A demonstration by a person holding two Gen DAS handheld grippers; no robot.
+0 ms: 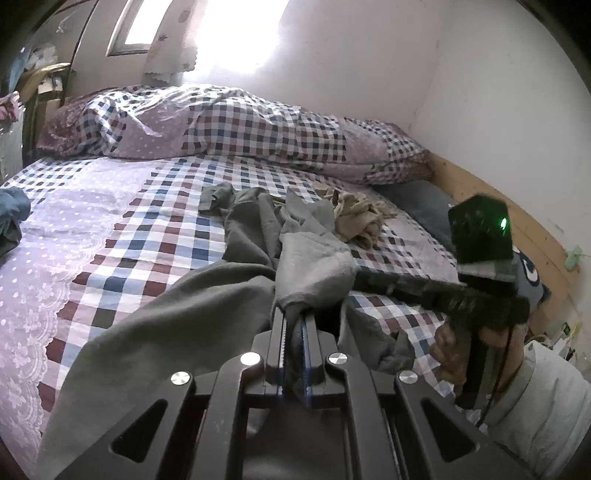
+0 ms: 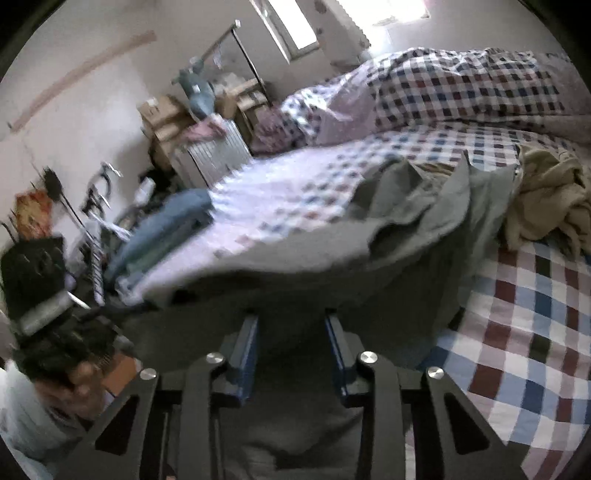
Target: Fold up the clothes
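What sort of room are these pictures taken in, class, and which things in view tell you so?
Most likely a bedroom in a home: a bed with a checked sheet, a rumpled checked duvet along the wall, a curtained window, and loose clothes such as the grey garment lying on the bed.

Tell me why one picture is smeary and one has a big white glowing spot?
Right wrist view: the blue garment and clutter at the left are streaked with motion blur, while the checked sheet stays fairly sharp. Left wrist view: sharp, but the window glares to blank white. Both views bend at the edges, with dark corners.
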